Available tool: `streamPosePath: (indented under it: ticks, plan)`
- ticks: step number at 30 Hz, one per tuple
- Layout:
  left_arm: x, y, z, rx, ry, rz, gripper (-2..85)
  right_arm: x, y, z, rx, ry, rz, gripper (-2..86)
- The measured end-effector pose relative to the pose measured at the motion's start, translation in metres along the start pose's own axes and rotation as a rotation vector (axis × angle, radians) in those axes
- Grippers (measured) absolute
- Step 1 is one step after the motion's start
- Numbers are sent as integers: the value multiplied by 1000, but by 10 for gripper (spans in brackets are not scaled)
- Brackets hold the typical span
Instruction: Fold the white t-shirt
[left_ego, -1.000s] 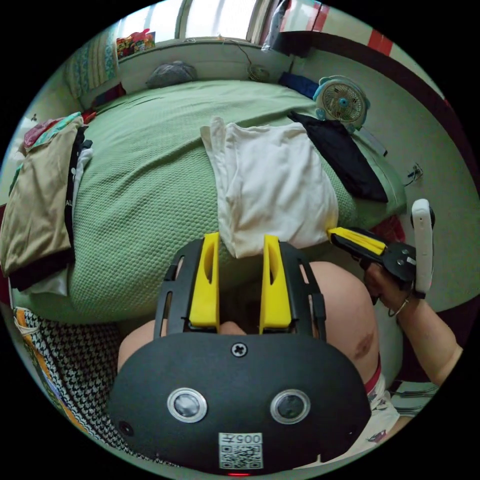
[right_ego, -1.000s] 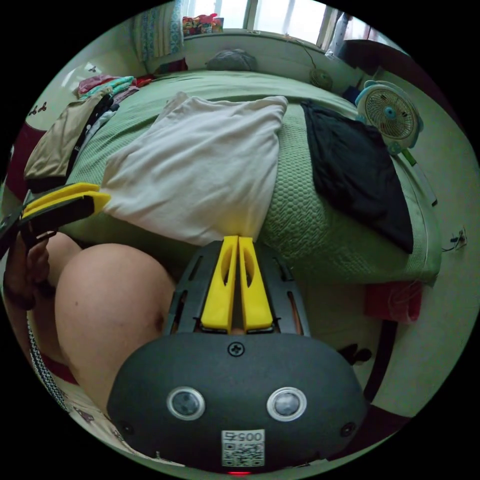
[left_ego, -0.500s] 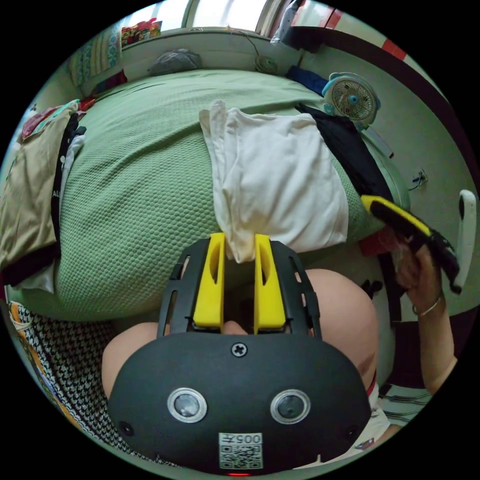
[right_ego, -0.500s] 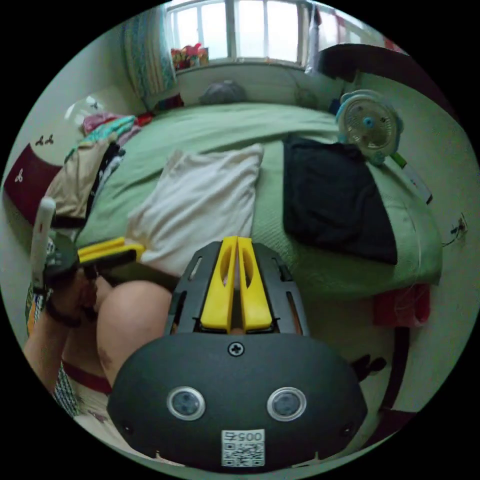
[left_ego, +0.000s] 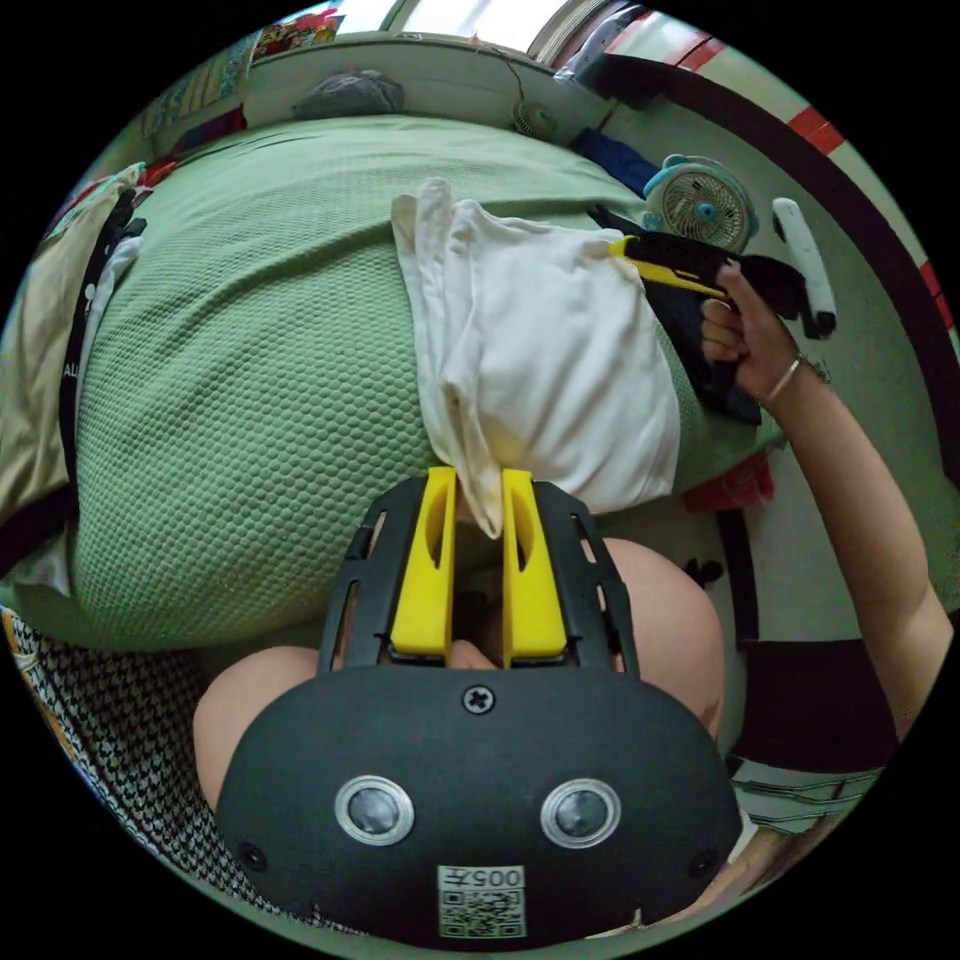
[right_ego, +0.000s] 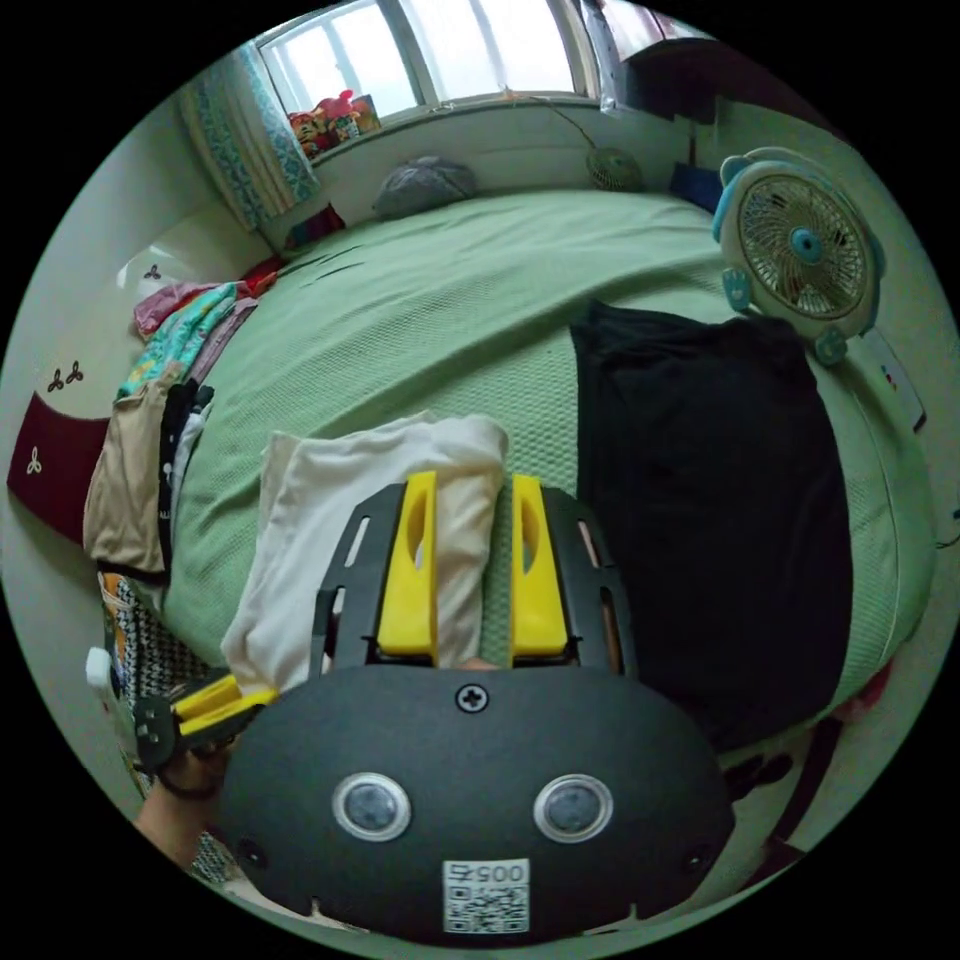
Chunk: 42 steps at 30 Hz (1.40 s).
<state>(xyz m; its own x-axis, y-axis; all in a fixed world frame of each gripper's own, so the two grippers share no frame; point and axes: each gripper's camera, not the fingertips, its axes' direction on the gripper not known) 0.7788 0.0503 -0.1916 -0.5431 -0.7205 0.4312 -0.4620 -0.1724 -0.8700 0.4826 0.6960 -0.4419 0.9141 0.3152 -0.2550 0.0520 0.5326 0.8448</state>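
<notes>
Your white t-shirt (left_ego: 545, 350) lies as a narrow, partly folded panel in the middle of the left gripper view, on the green bedspread (left_ego: 250, 380) near the bed's edge. Its near corner hangs between the jaws of your left gripper (left_ego: 478, 505). The jaws stand a little apart, and whether they actually pinch the cloth is hard to tell.

In the right gripper view the right gripper (right_ego: 468, 520) sits low centre with its jaws parted and nothing held, straddling the shirt's far corner (right_ego: 470, 450) beside the black garment (right_ego: 710, 480).

You look to be setting up the crosswise fold. Next, close both grippers on their corners, making sure you catch every layer. Keep clear of the black garment just beside it.
</notes>
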Motion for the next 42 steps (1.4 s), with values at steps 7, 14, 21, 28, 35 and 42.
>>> streamPosePath:
  ticks: [7, 14, 21, 28, 35, 42]
  plan:
    - [-6, 3, -59, -53, -57, 95, 55, -64, 1, 30, -45, 53, -90, 20]
    - [-30, 14, -154, -32, 21, 55, 46, -148, 20, -16, 104, 115, -219, 3]
    - [-54, 48, -282, 100, 7, 49, 47, -254, 44, -61, 196, 137, -334, 2]
    - [-100, 87, -402, 223, -25, -7, 48, -369, 67, -88, 305, 98, -452, 2]
    - [-174, 115, -540, 322, -138, -69, 49, -489, 70, -89, 382, 29, -559, 3]
    - [-253, 108, -661, 381, -300, -132, 49, -606, 36, -76, 453, -68, -600, 3]
